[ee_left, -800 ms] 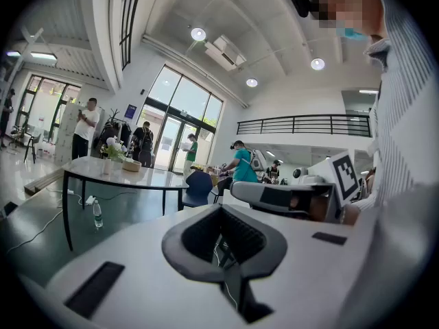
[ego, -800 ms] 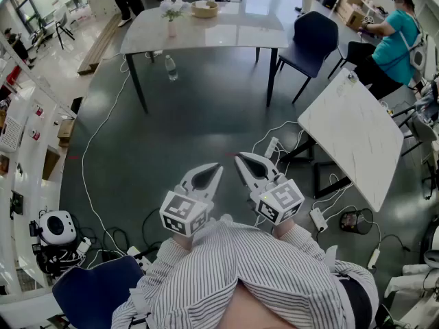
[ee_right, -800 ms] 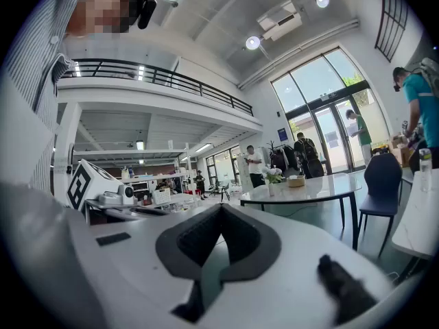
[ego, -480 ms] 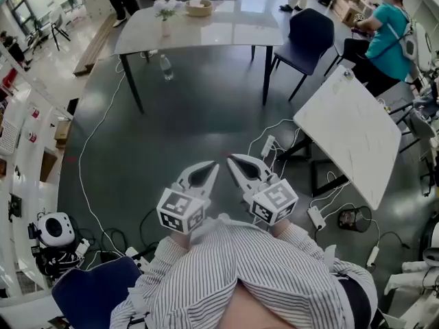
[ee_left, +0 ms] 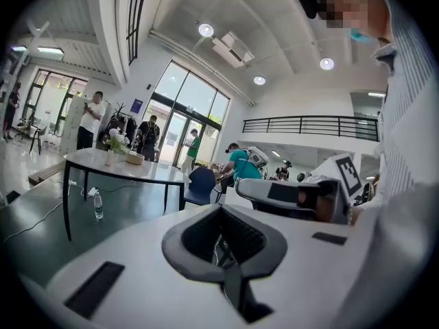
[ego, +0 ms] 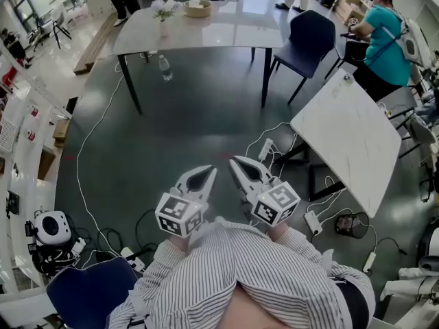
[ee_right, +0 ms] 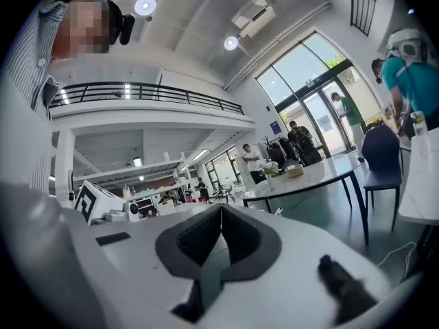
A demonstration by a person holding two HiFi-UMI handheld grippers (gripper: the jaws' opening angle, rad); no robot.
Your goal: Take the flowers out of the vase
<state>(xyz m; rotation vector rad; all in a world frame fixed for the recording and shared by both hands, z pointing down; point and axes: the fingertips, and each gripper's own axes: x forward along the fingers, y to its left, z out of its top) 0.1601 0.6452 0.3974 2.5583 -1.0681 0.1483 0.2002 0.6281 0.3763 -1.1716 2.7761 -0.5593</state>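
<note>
The table (ego: 219, 33) bearing the vase (ego: 163, 28) of flowers (ego: 163, 8) has drifted upward in view; left gripper (ego: 208, 174) and right gripper (ego: 236, 162) keep jaws closed, empty.

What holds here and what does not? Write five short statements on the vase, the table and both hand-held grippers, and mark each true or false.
1. The vase, with the flowers in it, stands on the far table. True.
2. The left hand-held gripper grips a flower. False: its jaws are together on nothing, far from the table.
3. The right hand-held gripper is shut and empty. True.
4. The water bottle stands on the table beside the vase. False: it stands on the floor under the table.
5. A bowl sits on the same table as the vase. True.
</note>
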